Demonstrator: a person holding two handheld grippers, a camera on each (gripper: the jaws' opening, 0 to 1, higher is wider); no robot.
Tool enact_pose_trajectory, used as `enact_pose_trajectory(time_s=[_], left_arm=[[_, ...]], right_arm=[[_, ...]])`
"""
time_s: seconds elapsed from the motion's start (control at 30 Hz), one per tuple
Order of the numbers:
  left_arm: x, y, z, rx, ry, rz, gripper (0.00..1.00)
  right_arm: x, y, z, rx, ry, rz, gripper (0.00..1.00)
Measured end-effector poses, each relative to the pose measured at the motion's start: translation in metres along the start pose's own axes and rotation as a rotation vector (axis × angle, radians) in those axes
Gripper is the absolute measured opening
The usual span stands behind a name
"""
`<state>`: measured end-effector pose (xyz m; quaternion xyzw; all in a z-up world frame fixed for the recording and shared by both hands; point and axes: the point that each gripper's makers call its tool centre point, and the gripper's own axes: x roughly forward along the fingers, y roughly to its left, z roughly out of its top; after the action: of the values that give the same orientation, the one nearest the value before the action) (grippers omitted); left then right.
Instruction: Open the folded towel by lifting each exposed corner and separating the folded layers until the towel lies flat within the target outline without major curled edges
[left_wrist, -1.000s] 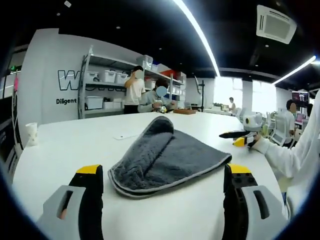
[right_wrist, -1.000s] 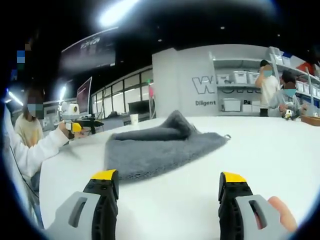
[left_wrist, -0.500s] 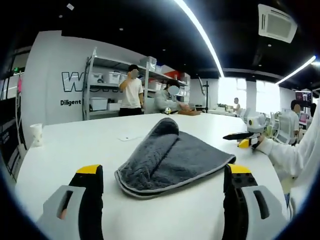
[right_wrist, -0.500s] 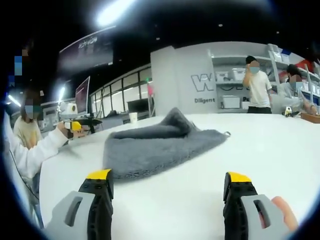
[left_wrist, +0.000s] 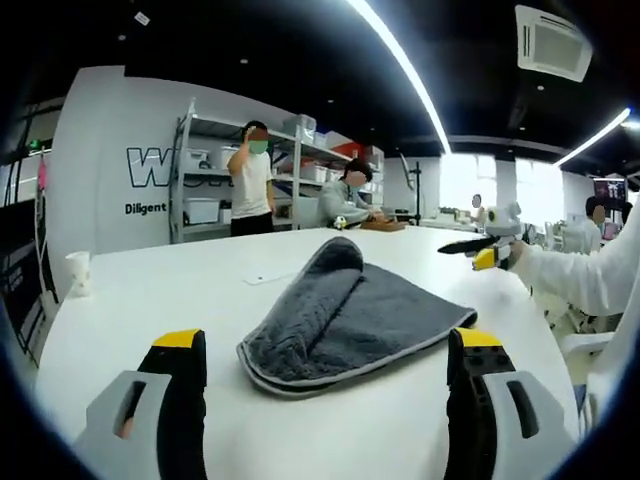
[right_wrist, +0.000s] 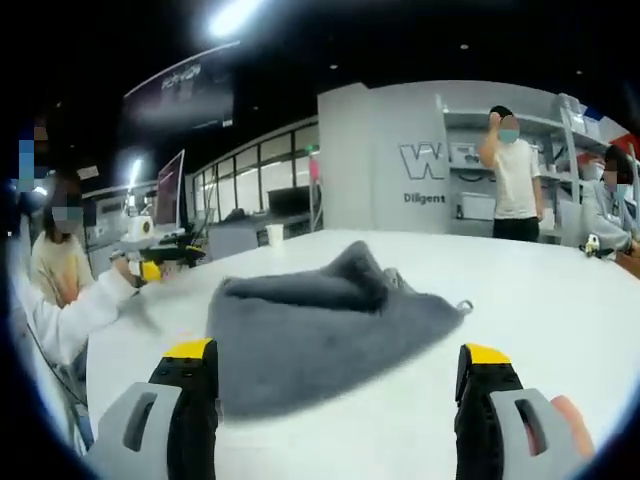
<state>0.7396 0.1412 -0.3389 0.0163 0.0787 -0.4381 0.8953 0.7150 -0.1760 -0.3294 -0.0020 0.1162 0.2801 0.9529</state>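
Both hand-held grippers, left (left_wrist: 325, 385) and right (right_wrist: 335, 395), have edged nearer the folded towel (left_wrist: 345, 320) on the tabletop (left_wrist: 150, 300); jaws spread, gripping nothing, unfolding not yet begun.

white tabletop (left_wrist: 150, 300) lies bare on all sides of the folded grey terry towel (left_wrist: 345, 320), so approach is free from the near edge and from both flanks. left gripper (left_wrist: 325, 365) jaws stand spread, bare table between them and the towel's near hem. right gripper (right_wrist: 340, 375) jaws also spread, the towel's edge just ahead. small white paper cup (left_wrist: 78, 272) stands well apart near the far table edge. a flat white slip (left_wrist: 262, 279) lies beyond the towel. two people stand by grey shelving (left_wrist: 205, 180) past the table.
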Motion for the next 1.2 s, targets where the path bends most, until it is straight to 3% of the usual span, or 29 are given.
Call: enact_pose_trajectory(time_s=[0.1, 0.17, 0.33, 0.5, 0.57, 0.7, 0.8, 0.9, 1.07, 1.2], left_arm=[[-0.001, -0.001, -0.001, -0.002, -0.001, 0.000, 1.00], [-0.003, -0.001, -0.001, -0.009, -0.004, 0.003, 1.00], [-0.004, -0.003, -0.003, -0.015, -0.004, 0.002, 1.00], [-0.004, -0.004, -0.006, -0.018, 0.004, 0.008, 1.00], [-0.005, -0.004, -0.007, -0.019, 0.006, 0.009, 1.00], [-0.005, -0.006, -0.007, -0.020, 0.002, 0.008, 1.00], [-0.005, -0.007, -0.006, -0.016, 0.001, 0.008, 1.00], [-0.005, -0.008, -0.006, -0.016, 0.002, 0.003, 1.00], [-0.003, -0.008, -0.009, -0.014, 0.012, -0.001, 1.00], [-0.003, -0.006, -0.009, -0.020, 0.011, 0.001, 1.00]], right_arm=[[0.014, -0.004, 0.015, -0.012, 0.016, 0.012, 0.89], [0.034, -0.020, 0.035, -0.027, 0.012, 0.015, 0.86], [0.074, -0.026, 0.048, -0.014, 0.038, 0.019, 0.81], [0.116, -0.034, 0.040, -0.018, 0.105, -0.001, 0.77], [0.128, -0.019, 0.035, -0.015, 0.110, -0.007, 0.73], [0.152, -0.016, 0.031, 0.023, 0.138, -0.011, 0.69], [0.168, -0.036, 0.032, 0.005, 0.184, -0.053, 0.64], [0.181, -0.045, 0.030, 0.055, 0.202, -0.081, 0.55], [0.194, -0.047, 0.027, 0.100, 0.201, -0.101, 0.50], [0.202, -0.058, 0.022, 0.110, 0.239, -0.140, 0.34]])
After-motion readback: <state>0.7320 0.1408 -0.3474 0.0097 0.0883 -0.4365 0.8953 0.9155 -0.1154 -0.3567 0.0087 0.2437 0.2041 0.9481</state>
